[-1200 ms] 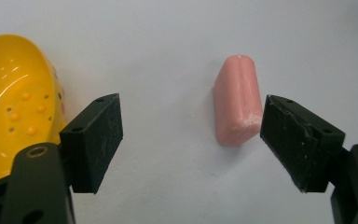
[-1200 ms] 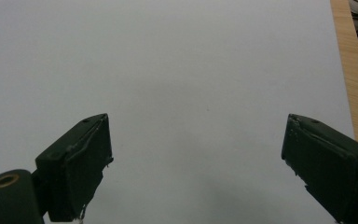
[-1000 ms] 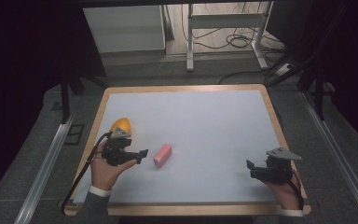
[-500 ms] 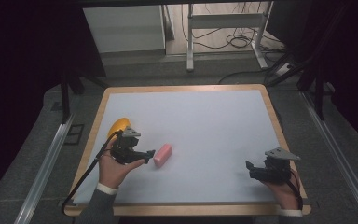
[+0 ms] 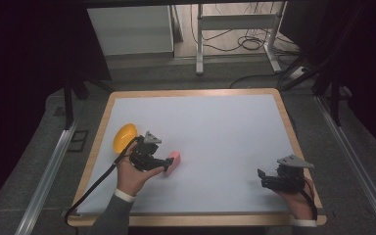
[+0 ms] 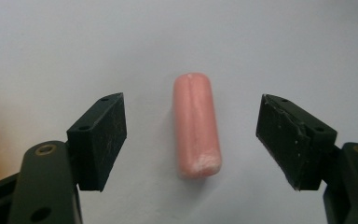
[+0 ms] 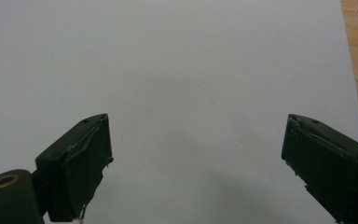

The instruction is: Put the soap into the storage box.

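Open white surface is stretching across the table (image 5: 215, 127) centre and upper right of the high view; only the yellow bowl (image 5: 124, 136) at left and pink block (image 5: 173, 160) just beside it are standing in the way

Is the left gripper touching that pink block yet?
Apart. In the left gripper view, the pink block lies between the left gripper's pads, with bare white table showing on both sides; its jaws have just been closing.

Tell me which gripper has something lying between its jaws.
The left gripper: the pink block lies between its open jaws, untouched. The right gripper faces bare white table.
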The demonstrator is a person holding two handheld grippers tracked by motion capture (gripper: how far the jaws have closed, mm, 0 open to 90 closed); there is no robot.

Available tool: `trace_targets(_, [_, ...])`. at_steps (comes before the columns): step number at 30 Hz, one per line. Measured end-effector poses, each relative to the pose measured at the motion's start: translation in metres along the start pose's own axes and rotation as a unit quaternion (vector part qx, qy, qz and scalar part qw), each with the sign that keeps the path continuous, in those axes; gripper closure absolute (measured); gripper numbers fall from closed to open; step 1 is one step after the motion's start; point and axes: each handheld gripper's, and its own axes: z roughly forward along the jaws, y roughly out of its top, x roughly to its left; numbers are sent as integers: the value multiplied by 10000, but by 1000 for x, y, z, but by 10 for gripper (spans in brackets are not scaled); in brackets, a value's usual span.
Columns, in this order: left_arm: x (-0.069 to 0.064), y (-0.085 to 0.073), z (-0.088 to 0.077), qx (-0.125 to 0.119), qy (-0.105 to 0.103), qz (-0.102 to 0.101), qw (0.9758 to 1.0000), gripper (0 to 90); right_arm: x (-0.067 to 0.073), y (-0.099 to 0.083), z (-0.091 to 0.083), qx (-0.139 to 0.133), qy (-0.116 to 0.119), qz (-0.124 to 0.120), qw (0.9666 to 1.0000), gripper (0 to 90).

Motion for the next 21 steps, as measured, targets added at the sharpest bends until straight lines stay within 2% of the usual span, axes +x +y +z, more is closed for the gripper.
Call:
trace_targets(6, [-3,3,6,68,0,46,10000,249,-1,0,-1,-9,-11,23,10000,81])
trace_targets(14, [-4,2,22,365,-67,75,9993,248,-1,-1,1,23,-7,0,10000,81])
trace_targets(21, [-4,2,29,341,-75,65,9994,263,-1,-2,2,50,-11,0,10000,81])
